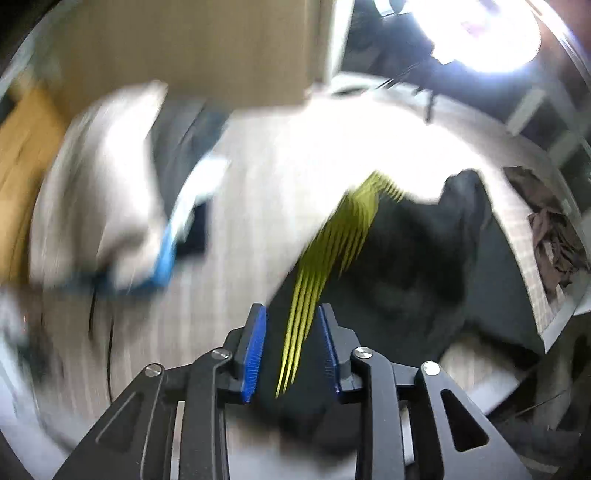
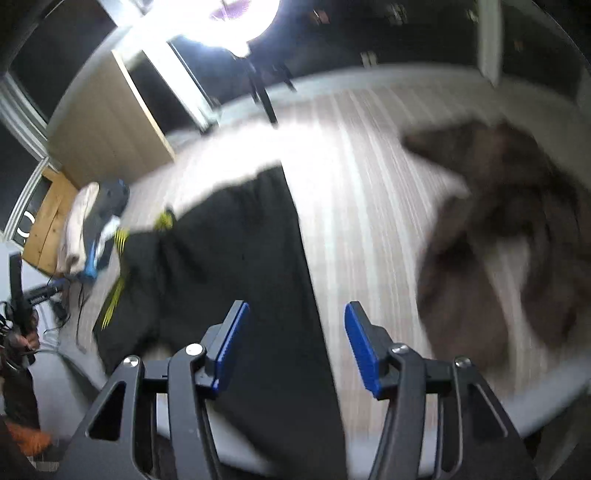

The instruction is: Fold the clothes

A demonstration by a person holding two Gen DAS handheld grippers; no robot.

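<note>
A black garment with a yellow-green stripe (image 1: 406, 266) lies on the striped bed cover (image 1: 229, 229); it also shows in the right wrist view (image 2: 240, 251). My left gripper (image 1: 291, 350) hovers over its striped edge (image 1: 325, 251), jaws apart with the cloth seen between the blue pads (image 1: 255, 350); no grip is visible. My right gripper (image 2: 295, 343) is open and empty above the garment's right edge, where it meets the cover. Both views are motion-blurred.
A crumpled brown garment (image 2: 509, 229) lies on the bed to the right, also in the left wrist view (image 1: 554, 236). A white, blue and dark pile of clothes (image 1: 122, 206) lies at the far left. A bright lamp (image 2: 221, 14) stands behind the bed.
</note>
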